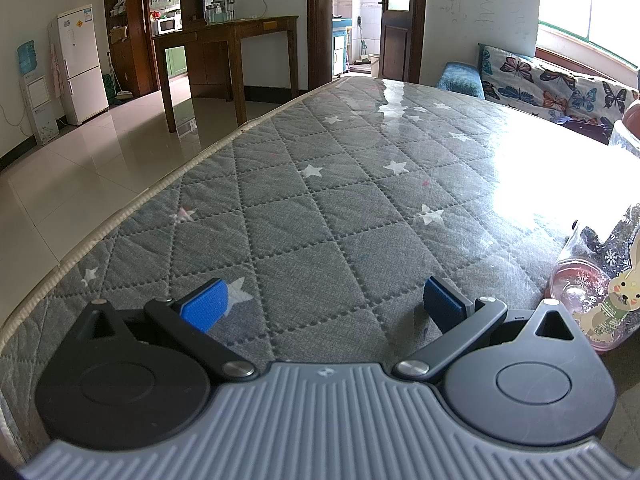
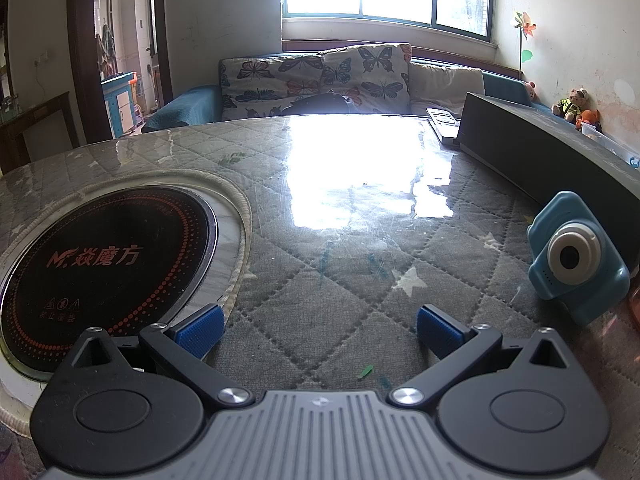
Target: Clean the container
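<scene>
In the left wrist view, a white refrigerator (image 1: 78, 64) stood at the upper left of the frame, with a dark wooden table (image 1: 228, 46) to its right in the upper middle. The quilted grey table cover (image 1: 320, 208), patterned with white stars and lying under a glossy clear sheet, filled the centre. The left gripper (image 1: 325, 307) sat at the bottom centre with its blue-padded jaws spread wide and nothing between them. At the lower right edge lay the container (image 1: 596, 284), a clear jar on its side with a pinkish lid end and a rabbit sticker, just beside the gripper's right finger but apart from it. In the right wrist view, a round black induction cooktop (image 2: 108, 264) was set into the table at the lower left of the frame. The right gripper (image 2: 319, 330) sat at the bottom centre, its jaws likewise spread wide and holding nothing. A blue toy camera (image 2: 576, 268) stood at the right edge on the table cover, in front of a long dark box (image 2: 540, 148) running to the upper right.
</scene>
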Available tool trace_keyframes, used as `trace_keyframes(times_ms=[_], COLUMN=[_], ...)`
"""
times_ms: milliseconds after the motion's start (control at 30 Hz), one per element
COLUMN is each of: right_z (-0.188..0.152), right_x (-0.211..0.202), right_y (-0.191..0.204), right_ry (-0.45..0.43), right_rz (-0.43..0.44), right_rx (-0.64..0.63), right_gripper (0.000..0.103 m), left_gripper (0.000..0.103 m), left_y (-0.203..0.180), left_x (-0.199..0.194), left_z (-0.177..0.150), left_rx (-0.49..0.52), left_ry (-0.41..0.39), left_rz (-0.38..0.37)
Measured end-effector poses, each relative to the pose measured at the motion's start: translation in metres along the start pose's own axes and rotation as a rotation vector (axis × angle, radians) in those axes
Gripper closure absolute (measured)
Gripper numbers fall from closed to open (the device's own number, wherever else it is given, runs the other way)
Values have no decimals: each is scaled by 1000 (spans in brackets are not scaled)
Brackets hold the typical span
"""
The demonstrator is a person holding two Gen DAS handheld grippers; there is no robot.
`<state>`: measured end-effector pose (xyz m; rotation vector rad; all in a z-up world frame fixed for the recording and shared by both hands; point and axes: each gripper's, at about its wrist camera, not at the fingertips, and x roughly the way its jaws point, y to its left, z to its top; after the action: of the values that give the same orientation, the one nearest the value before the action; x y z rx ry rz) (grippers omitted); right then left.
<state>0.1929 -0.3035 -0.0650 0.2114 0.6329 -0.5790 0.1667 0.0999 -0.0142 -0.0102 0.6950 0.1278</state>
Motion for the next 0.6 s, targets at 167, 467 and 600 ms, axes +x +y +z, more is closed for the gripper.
trace_keyframes(times_ms=[167, 467, 600], right_z=[0, 0, 0], right_x=[0, 0, 0], right_y=[0, -1, -1], right_ry=[0, 0, 0], right_rz=[0, 1, 2], right_rx=[0, 1, 2], right_gripper=[0, 0, 0], left_gripper=[0, 0, 0], left_y=[0, 0, 0], left_x=[1, 1, 0], left_z=[0, 1, 0], left_rx=[0, 0, 0], left_ry=[0, 0, 0], left_rz=[0, 0, 0])
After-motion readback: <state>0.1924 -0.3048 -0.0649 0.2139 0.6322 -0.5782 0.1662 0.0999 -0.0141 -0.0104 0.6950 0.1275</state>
